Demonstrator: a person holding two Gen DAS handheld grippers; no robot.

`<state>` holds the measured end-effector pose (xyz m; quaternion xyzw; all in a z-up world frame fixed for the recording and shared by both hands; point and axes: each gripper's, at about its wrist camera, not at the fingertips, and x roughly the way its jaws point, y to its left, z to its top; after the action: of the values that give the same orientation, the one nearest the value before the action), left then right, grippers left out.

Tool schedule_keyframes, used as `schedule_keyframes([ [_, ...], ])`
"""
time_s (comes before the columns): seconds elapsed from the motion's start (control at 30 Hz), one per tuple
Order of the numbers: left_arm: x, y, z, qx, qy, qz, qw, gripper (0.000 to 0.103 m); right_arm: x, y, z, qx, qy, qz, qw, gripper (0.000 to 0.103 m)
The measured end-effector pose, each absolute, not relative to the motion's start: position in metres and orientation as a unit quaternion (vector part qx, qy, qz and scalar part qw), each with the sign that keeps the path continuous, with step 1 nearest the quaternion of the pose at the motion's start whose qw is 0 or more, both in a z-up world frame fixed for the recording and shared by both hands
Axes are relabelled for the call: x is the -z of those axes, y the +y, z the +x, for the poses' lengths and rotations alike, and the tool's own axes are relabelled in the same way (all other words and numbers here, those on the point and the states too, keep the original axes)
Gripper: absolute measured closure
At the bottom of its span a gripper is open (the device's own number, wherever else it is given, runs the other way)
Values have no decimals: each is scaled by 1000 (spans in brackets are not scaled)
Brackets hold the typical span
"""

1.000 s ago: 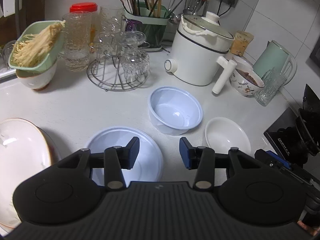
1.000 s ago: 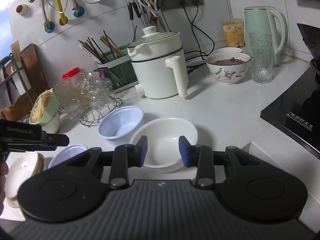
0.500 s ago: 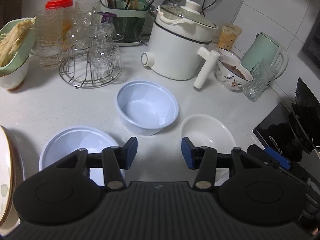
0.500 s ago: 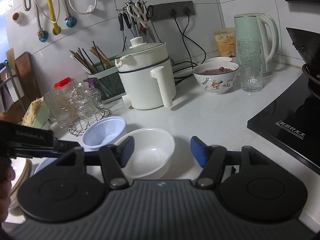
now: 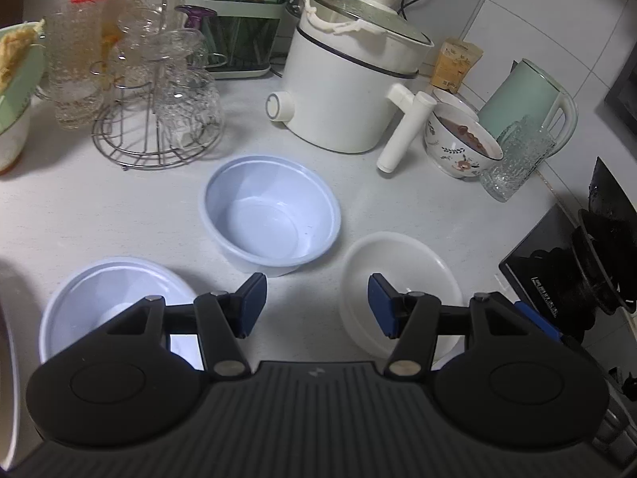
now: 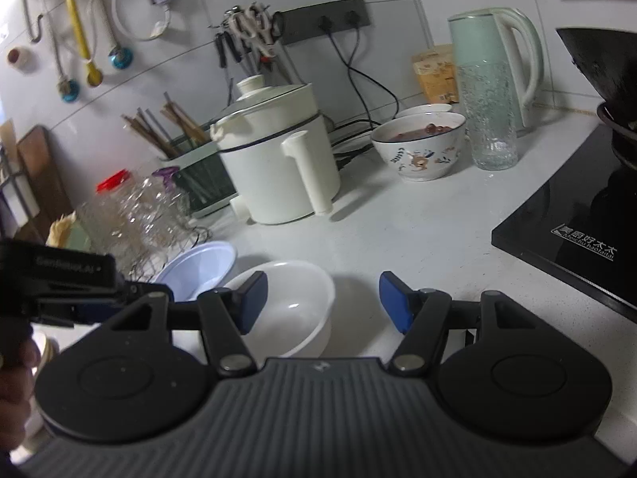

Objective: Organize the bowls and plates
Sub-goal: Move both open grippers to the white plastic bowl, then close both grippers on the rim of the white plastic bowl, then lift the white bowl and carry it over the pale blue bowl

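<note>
On a white kitchen surface (image 5: 99, 207), two hand-held claws hover over a cluster of empty dishes. The left claw (image 5: 317, 306) has its blue-padded fingers spread apart, having just been opening, with nothing between them; below and ahead of it stands a pale blue bowl (image 5: 272, 215), upright and empty. To that claw's left lies a shallow pale blue plate (image 5: 107, 298), partly hidden by the claw's body, and to its right sits a white bowl (image 5: 398, 263), near the blue bowl but apart from it.

The right claw (image 6: 323, 302) likewise has parted fingers, its jaws also having opened over the last moment, and grips nothing. Its left finger hangs over the white bowl (image 6: 290, 298), while its right finger stands over bare surface. In this view the pale blue bowl (image 6: 199, 267) sits just beyond the white one, and the left claw (image 6: 75, 290) reaches in from the left edge, a hand (image 6: 16, 362) behind it.

Behind the dishes stand a white electric pot (image 5: 350, 91) with a lid, a wire rack of upturned glasses (image 5: 159, 91), a green chopstick holder (image 5: 239, 40), a flowered bowl of food (image 5: 462, 143), a textured glass (image 5: 517, 163) and a pale green kettle (image 5: 529, 99). A black cooktop (image 6: 577, 239) fills the right edge.
</note>
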<state>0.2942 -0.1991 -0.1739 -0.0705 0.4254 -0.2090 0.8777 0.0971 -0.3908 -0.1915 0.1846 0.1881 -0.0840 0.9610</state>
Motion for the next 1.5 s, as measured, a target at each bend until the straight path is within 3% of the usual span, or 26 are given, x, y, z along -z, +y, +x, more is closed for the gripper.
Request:
schedule_keyframes([
  [0.2, 190, -220, 294, 220, 444, -56, 867, 41, 199, -404, 108, 87, 189, 204, 957, 40],
  [0.4, 210, -229, 301, 223, 462, -73, 855, 41, 213, -406, 121, 66, 207, 231, 949, 52],
  [0.47, 212, -231, 303, 225, 463, -74, 854, 42, 216, -408, 125, 72, 210, 238, 945, 60],
  [0.67, 218, -237, 308, 226, 468, -78, 851, 43, 226, -412, 132, 76, 223, 248, 940, 70],
  [0.83, 222, -239, 310, 228, 463, -89, 852, 54, 229, -408, 134, 61, 221, 239, 943, 83],
  [0.93, 223, -240, 312, 233, 466, -103, 847, 66, 229, -406, 135, 50, 221, 232, 946, 89],
  [1.17, 224, -244, 309, 233, 460, -91, 852, 76, 229, -407, 131, 41, 218, 238, 946, 90],
  [1.5, 216, -234, 300, 232, 460, -98, 852, 76, 222, -403, 124, 33, 215, 242, 946, 91],
])
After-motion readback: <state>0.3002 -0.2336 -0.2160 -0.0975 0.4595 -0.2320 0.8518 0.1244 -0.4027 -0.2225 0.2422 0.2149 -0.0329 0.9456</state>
